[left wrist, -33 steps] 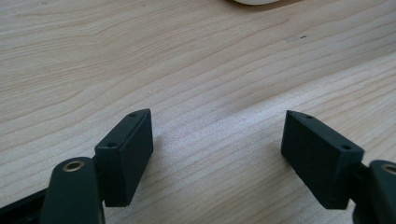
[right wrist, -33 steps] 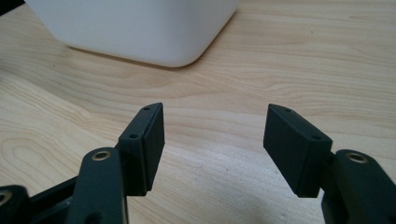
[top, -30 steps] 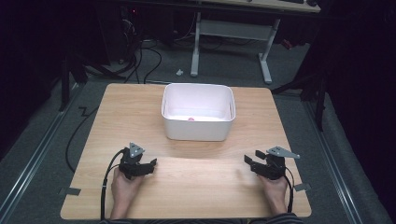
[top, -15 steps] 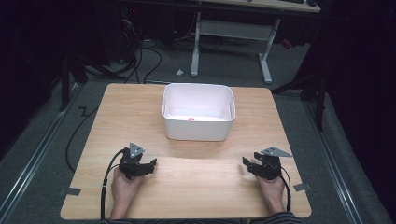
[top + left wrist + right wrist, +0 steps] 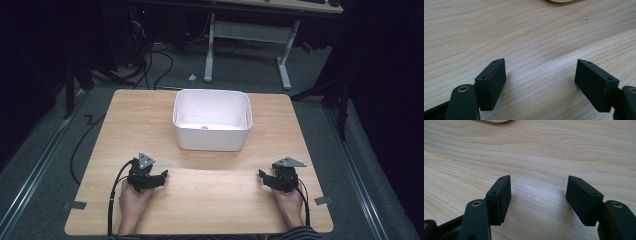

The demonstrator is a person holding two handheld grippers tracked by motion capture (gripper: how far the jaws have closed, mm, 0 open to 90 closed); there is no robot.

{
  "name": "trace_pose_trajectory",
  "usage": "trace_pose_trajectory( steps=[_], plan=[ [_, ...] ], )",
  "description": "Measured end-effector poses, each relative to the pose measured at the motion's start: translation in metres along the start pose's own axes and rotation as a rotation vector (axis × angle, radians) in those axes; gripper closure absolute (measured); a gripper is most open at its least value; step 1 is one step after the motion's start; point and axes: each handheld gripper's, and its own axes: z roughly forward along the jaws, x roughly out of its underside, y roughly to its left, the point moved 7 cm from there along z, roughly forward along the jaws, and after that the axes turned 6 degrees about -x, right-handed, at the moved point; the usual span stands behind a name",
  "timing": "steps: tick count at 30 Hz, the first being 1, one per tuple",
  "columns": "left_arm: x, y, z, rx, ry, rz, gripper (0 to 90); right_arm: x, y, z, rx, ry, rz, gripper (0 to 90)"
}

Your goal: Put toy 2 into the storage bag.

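Wooden table [image 5: 200, 200] | left gripper [image 5: 161, 178], right gripper [image 5: 263, 177]: fingers released | tub's [image 5: 212, 137] pink item [image 5: 204, 128] unclear

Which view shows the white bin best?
The high view: the whole white bin sits mid-table with a small pink spot inside. The left gripper view catches a sliver of its base at the top edge, and so does the right gripper view.

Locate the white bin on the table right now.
In the high view the white bin sits at the table's far middle, apart from and ahead of the left tool and right tool.
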Motion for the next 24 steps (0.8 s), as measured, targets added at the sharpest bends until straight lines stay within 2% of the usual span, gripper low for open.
trace_pose_trajectory(
  steps=[2,9,24],
  plan=[
    [0.0000,0.0000,0.0000,0.000,0.000,0.000,25.3,0.0000,0.0008,0.0008,0.016,0.006,-0.016,35.3],
    [0.0001,-0.0001,-0.0001,-0.001,0.000,0.000,25.2,-0.0002,-0.0010,0.0015,0.028,0.010,-0.007,31.1],
    [0.0001,-0.0003,-0.0002,0.001,0.002,0.002,25.0,-0.0002,-0.0008,0.0015,0.030,0.010,-0.003,31.0]
  ],
)
